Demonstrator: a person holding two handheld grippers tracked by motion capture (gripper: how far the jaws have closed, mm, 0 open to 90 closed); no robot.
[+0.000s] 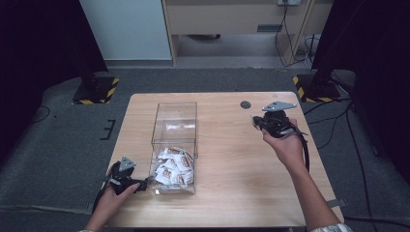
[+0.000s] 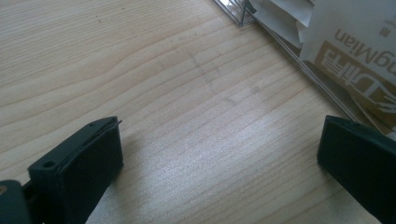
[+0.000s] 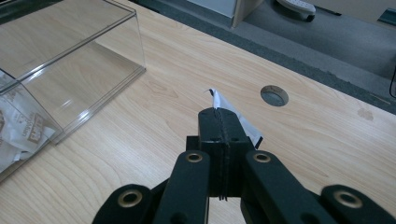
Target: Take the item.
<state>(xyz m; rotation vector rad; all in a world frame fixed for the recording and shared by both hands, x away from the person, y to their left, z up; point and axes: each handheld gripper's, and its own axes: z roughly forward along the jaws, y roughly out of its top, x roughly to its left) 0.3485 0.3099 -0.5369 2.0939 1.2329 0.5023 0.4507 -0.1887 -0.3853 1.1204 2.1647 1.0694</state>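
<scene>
Lower left of the high view: the left gripper [image 1: 145, 183] rests low on the pale wood-grain table [image 1: 227, 193], its tip just beside the near end of the clear rectangular plastic bin [image 1: 175, 145]. In the left gripper view its two black jaws stand wide apart at the bottom corners with only bare wood between them, so it is open and empty; the bin's near corner and a white-and-tan printed sachet behind the wall sit in the upper right of that frame. Centre of the high view: the heap of white-and-tan sachets [image 1: 172, 169] fills the near end of the bin, while the far end is bare. Right of centre, farther up the frame: the right gripper [image 1: 255, 122] is held above the table, well apart from the bin. In the right gripper view its jaws are pressed together on a small white sachet [image 3: 223, 103], whose corner sticks out past the tips; the round grey cable hole [image 3: 274, 95] lies just beyond, and the bin's far end occupies the upper left. Judgement: the step in hand appears to be carrying one sachet away from the bin for placing on the open table. To do it well, keep the pinch firm, lower until the sachet nearly meets the wood, then release, staying short of the cable hole. Only a thin edge seems pinched, so a jerky move could shake it loose.
</scene>
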